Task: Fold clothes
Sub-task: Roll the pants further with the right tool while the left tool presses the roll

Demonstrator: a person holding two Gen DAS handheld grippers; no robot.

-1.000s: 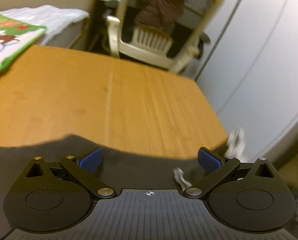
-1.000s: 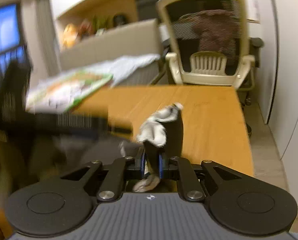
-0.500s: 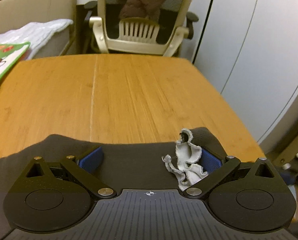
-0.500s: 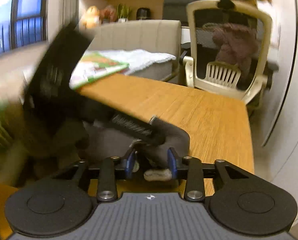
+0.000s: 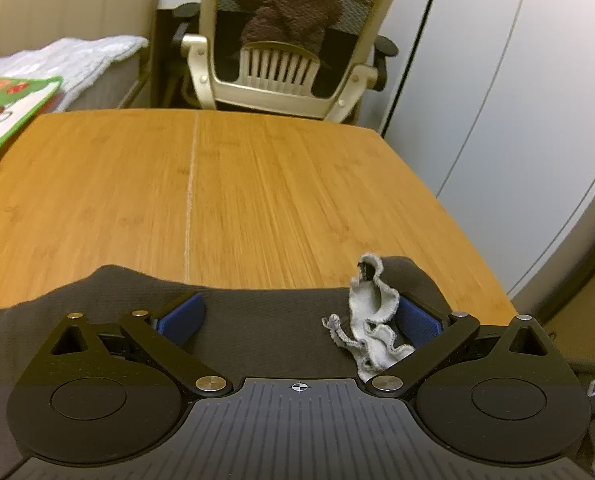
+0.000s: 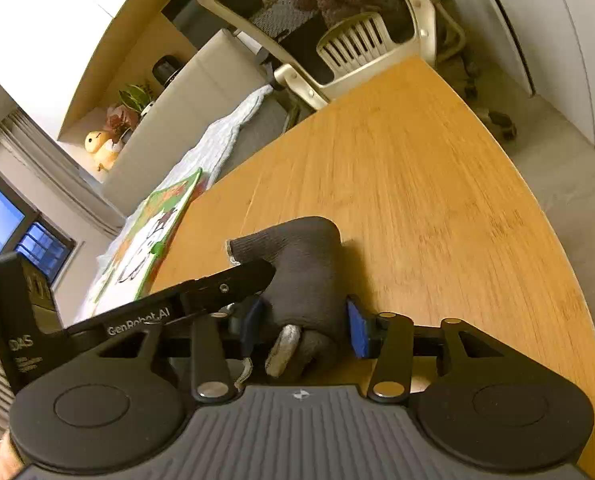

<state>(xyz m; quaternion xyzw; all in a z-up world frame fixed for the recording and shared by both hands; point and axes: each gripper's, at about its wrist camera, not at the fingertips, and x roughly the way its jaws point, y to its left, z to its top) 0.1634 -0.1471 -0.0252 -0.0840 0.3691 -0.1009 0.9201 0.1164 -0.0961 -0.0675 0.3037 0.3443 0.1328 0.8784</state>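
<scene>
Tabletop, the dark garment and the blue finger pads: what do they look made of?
Tabletop: looks like bamboo or wood laminate, satin finish; fine parallel grain strips and a straight seam.
Dark garment: soft matte grey-brown knit, probably cotton jersey; fine weave texture, paler inner face at the hem.
Blue finger pads: likely rubber or textured plastic, matte; finely dotted surface. Cannot tell which.

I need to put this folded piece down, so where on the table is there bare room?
The wooden table is bare from the dark garment at the near edge to the office chair. The colourful printed item borders it on the left. It is crowded around both grippers.
</scene>
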